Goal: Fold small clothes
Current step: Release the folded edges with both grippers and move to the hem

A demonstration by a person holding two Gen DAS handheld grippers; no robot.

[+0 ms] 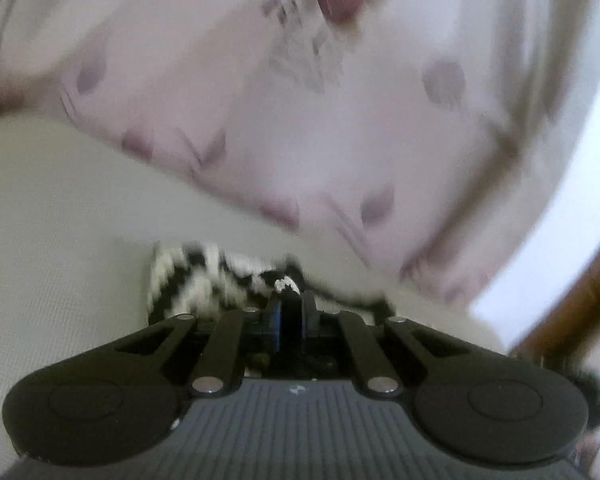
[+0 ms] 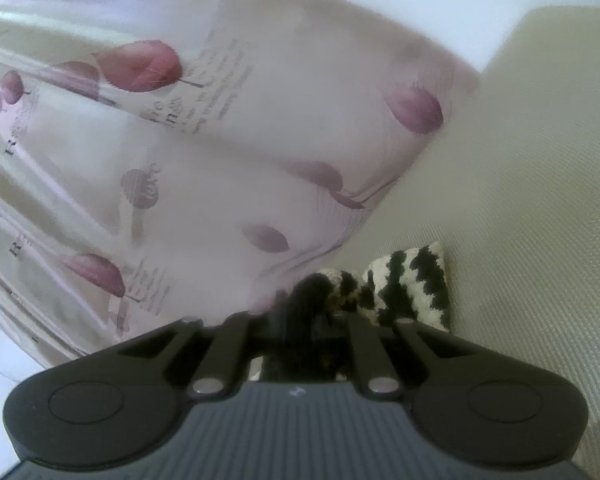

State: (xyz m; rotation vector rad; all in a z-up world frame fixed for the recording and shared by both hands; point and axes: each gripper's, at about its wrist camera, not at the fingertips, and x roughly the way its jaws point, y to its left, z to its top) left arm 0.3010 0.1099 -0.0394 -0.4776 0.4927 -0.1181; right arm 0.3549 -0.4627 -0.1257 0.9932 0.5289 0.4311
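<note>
A cream, finely woven mattress surface carries everything. A pale sheet printed with pink leaves and lettering lies across it from nine to twelve o'clock. A small black-and-white zigzag knit garment rests near its five o'clock corner.

Both wrist views look low and close along each tool, sharing the zebra-striped cloth

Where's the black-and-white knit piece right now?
The knit piece lies on the cream surface low in both wrist views, just ahead of each hand-held gripper, beside the leaf-print cloth.
</note>
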